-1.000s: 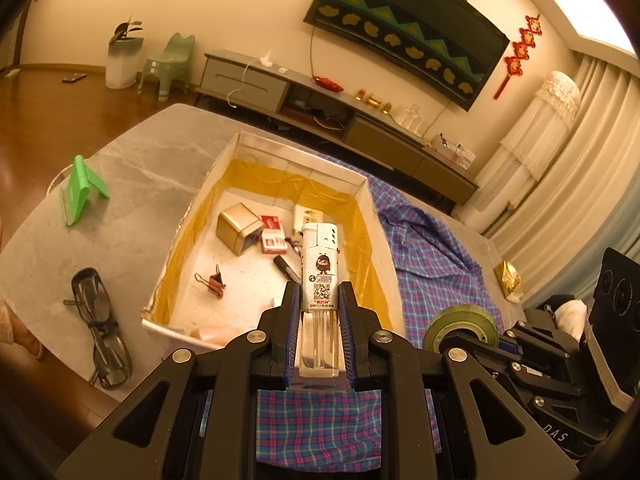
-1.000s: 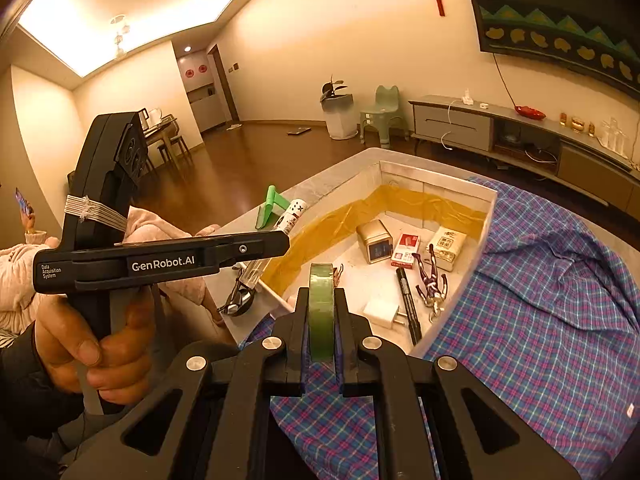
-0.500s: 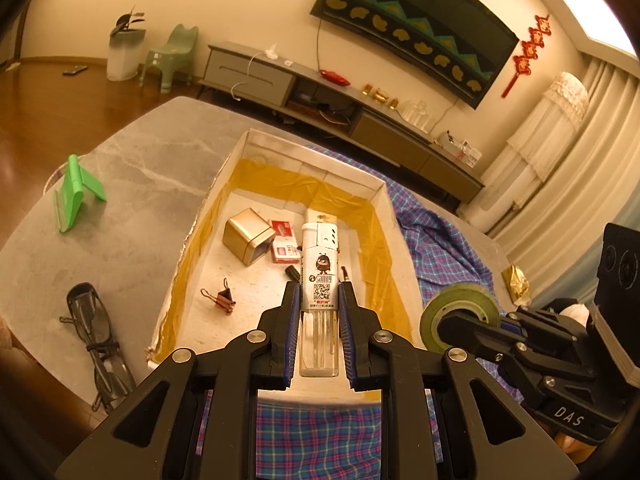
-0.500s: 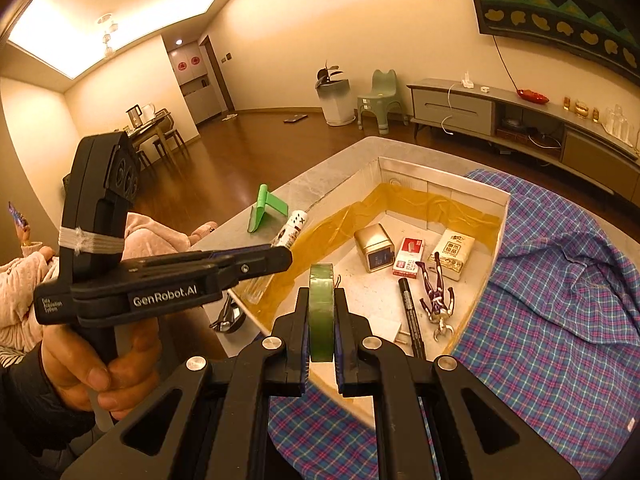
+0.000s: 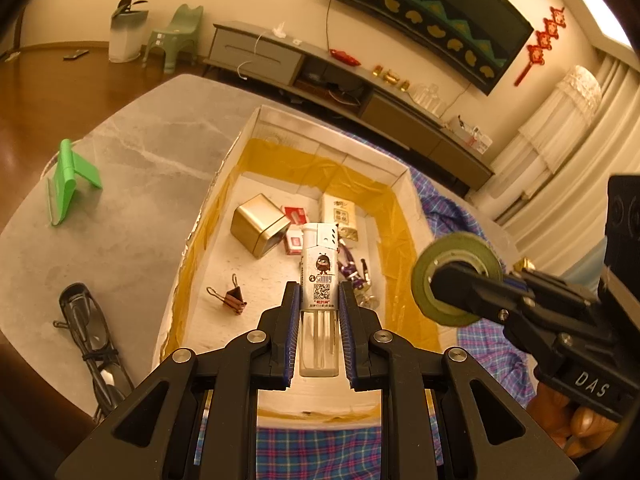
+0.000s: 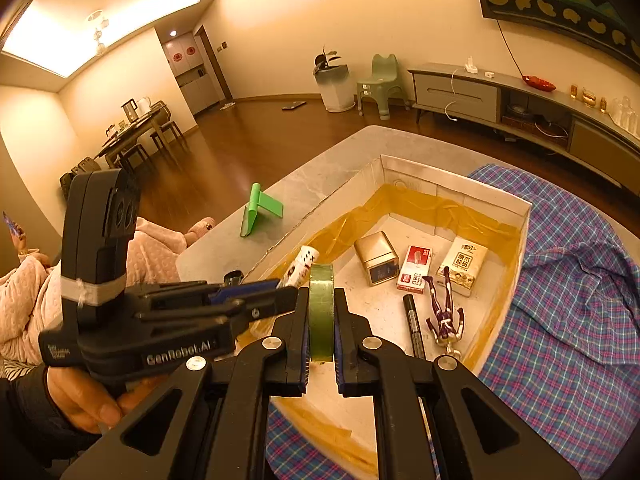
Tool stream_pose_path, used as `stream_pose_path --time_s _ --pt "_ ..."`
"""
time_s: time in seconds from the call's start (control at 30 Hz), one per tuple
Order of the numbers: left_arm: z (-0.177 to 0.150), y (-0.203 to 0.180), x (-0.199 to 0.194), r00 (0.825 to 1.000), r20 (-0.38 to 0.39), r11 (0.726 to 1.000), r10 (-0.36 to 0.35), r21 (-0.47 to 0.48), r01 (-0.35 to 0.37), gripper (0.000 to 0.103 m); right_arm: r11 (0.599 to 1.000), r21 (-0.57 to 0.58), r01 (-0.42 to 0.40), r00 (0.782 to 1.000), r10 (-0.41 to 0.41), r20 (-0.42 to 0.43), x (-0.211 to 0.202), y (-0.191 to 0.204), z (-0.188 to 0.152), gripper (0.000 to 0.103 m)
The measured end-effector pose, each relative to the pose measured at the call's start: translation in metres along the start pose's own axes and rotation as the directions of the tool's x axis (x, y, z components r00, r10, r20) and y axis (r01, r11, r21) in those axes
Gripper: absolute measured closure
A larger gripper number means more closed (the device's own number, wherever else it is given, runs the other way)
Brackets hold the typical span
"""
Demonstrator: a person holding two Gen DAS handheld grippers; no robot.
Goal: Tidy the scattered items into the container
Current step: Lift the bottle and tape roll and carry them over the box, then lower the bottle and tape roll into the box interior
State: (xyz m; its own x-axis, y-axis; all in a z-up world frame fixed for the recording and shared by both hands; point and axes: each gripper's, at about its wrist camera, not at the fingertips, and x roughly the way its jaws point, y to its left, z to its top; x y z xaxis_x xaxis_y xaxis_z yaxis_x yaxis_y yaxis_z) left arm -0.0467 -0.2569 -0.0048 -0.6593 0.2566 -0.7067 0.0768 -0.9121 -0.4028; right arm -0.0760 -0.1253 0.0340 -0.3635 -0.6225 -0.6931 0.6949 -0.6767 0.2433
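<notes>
Together, both grippers hung over the open box (image 5: 404, 178): the left gripper (image 5: 319, 312) pinched a lighter (image 5: 320, 276), the right gripper (image 6: 321, 320) a tape roll (image 6: 321, 308). Each load probably wanted lowering onto bare floor, clear of the toy figure (image 6: 442, 312), before release.

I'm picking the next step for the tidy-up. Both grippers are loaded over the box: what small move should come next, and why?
Probably lower the left gripper a little further and open it. It is shut on the lighter, held above a bare patch of the box floor between the binder clip and the purple figure. The right gripper, shut on the tape roll, can follow.
</notes>
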Motion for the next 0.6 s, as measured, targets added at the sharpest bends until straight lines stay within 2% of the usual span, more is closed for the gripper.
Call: stream_pose_path --time_s 0.6 --pt "0.006 0.002 0.021 0.998 -0.061 0.999 0.022 0.037 -0.02 0.084 0.999 0.035 0.012 0.998 -0.01 -0.066 0.047 -0.013 0.047 0.093"
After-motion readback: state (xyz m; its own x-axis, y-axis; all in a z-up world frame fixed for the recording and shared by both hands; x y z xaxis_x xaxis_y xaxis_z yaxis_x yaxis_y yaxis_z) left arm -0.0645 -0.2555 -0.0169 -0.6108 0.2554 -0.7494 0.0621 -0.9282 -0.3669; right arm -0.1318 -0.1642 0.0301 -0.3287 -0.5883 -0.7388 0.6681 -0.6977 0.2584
